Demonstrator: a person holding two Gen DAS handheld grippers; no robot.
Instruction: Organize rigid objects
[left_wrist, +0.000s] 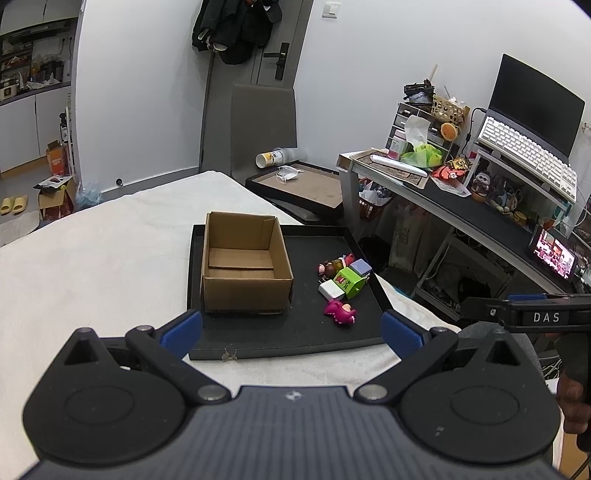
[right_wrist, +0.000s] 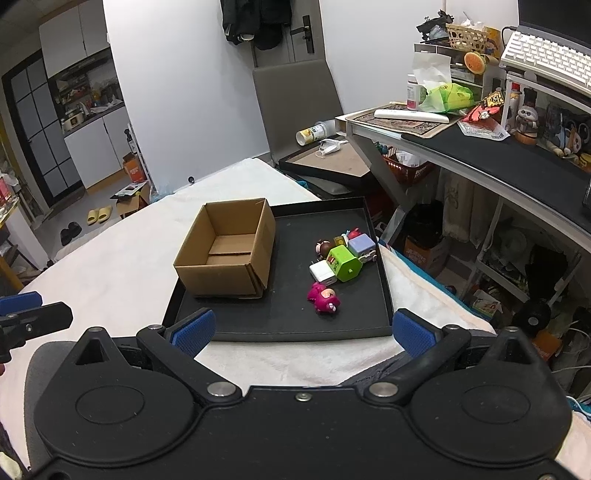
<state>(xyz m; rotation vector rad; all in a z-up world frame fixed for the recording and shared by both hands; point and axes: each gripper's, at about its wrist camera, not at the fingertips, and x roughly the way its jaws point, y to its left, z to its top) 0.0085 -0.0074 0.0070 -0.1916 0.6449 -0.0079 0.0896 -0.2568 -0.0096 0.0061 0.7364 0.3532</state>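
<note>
1. Closest to me, low in both wrist views: my left gripper (left_wrist: 291, 334) and right gripper (right_wrist: 301, 332). Both are spread wide with nothing between the ribbed blue pads (left_wrist: 183, 328). They hang short of the tray's near edge, so I'd say nothing has been picked yet.

2. Under them is a white, slightly fuzzy cloth (left_wrist: 92, 266) covering the table. Looks soft, probably there to keep the tray from sliding.

3. The black tray (left_wrist: 288, 339) sits on the cloth, center frame. It's flat and matte with a low raised lip, handy for corralling small stuff.

4. Nearest toy: a magenta plastic figure (right_wrist: 324, 297) lying on its side, lumpy and rounded, a bit apart from the others. My guess is it's the easiest first grab.

5. Just behind it, right of center, the rest are bunched up touching each other: a white charger block (right_wrist: 322, 272) with prongs, a green cube toy (right_wrist: 343, 263), a lavender cube (right_wrist: 362, 244), and a brown round-headed figure (right_wrist: 324, 248). All hard, smooth plastic; the cubes should pinch nicely on flat faces.

6. Left half of the tray: an open cardboard box (left_wrist: 243, 264), plain corrugated brown, flaps folded down inside, empty. Pretty sure that's where everything goes.

7. Farther back, upper right: a cluttered desk (right_wrist: 480, 147).
</note>
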